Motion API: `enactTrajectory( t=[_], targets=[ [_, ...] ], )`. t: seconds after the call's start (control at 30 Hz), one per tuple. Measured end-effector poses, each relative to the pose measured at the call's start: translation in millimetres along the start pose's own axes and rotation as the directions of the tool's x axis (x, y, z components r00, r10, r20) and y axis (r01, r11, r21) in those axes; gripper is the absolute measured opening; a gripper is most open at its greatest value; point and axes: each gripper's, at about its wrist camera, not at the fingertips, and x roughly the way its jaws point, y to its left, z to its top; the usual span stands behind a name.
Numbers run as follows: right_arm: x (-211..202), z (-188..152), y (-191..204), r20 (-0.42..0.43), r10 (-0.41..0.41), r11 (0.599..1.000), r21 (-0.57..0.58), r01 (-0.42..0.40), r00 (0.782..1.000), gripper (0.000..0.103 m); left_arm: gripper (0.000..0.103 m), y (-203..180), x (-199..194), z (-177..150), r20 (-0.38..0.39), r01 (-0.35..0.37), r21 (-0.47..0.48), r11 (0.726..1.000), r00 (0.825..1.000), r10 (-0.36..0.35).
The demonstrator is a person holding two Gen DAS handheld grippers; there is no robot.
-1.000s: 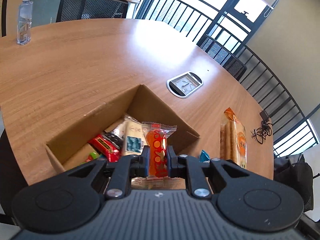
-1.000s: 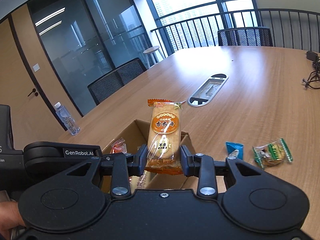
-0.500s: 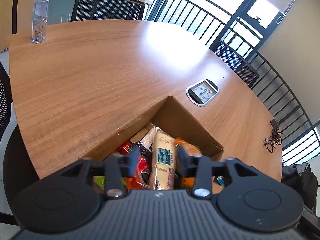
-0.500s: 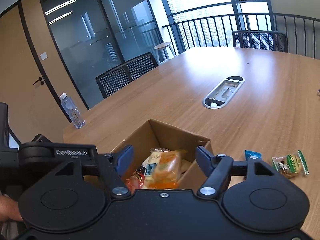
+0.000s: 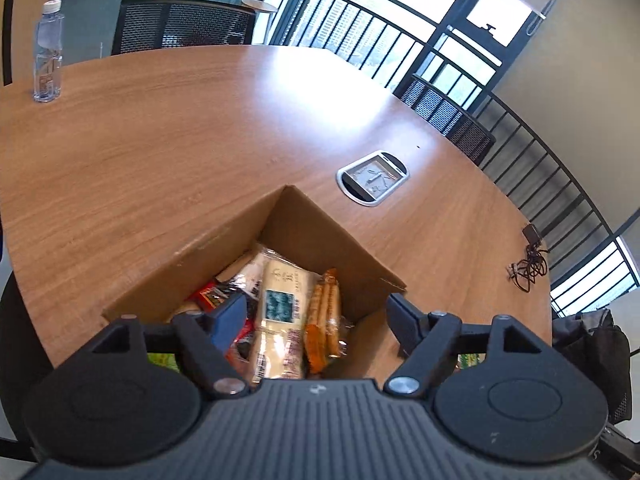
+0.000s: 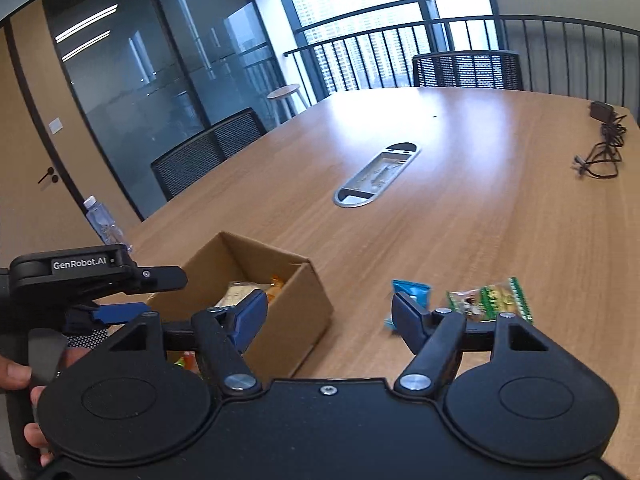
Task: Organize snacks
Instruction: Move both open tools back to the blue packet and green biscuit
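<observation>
An open cardboard box sits near the table's front edge with several snack packs inside: a pale cracker pack, an orange biscuit pack and a red pack. My left gripper hangs over the box, its jaws opening with nothing pressed between them. My right gripper is open and empty, to the right of the box's near corner. On the table right of the box lie a blue packet and a green-and-clear packet. The left gripper shows at the left edge, held by a hand.
A wooden meeting table carries a water bottle at the far left, a grey cable hatch beyond the box, and a black charger with its cable at the far right. Mesh chairs and a railing ring the table.
Both grippers opened and let go of their packs: the orange-red pack and the long biscuit pack now lie in the box. My right gripper has shifted right, toward the loose packets.
</observation>
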Motion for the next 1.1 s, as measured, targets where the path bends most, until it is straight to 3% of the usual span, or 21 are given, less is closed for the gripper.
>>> enactTrajectory(
  t=[0.33, 0.73, 0.8, 0.93, 1.1],
  targets=[
    [-7, -3, -41, 0.022, -0.095, 0.994, 0.050, 0.094, 0.995, 0.068, 0.076, -49, 17, -6, -0.026, 0.067, 0.081, 0.994, 0.998, -0.065],
    [2, -17, -78, 0.027, -0.166, 0.981, 0.105, 0.162, 0.986, 0.068, 0.076, -107, 60, -19, -0.108, 0.168, 0.192, 0.967, 0.983, -0.149],
    [5, -21, -85, 0.020, -0.173, 0.978, 0.124, 0.169, 0.985, 0.068, 0.076, -115, 71, -21, -0.131, 0.174, 0.201, 0.964, 0.980, -0.149],
    [14, -28, -96, -0.015, -0.183, 0.972, 0.149, 0.184, 0.983, 0.052, 0.072, -127, 95, -24, -0.179, 0.162, 0.201, 0.966, 0.976, -0.126],
    [25, -35, -106, -0.039, -0.200, 0.962, 0.180, 0.204, 0.979, 0.052, 0.059, -134, 123, -36, -0.226, 0.146, 0.219, 0.965, 0.969, -0.095]
  ],
)
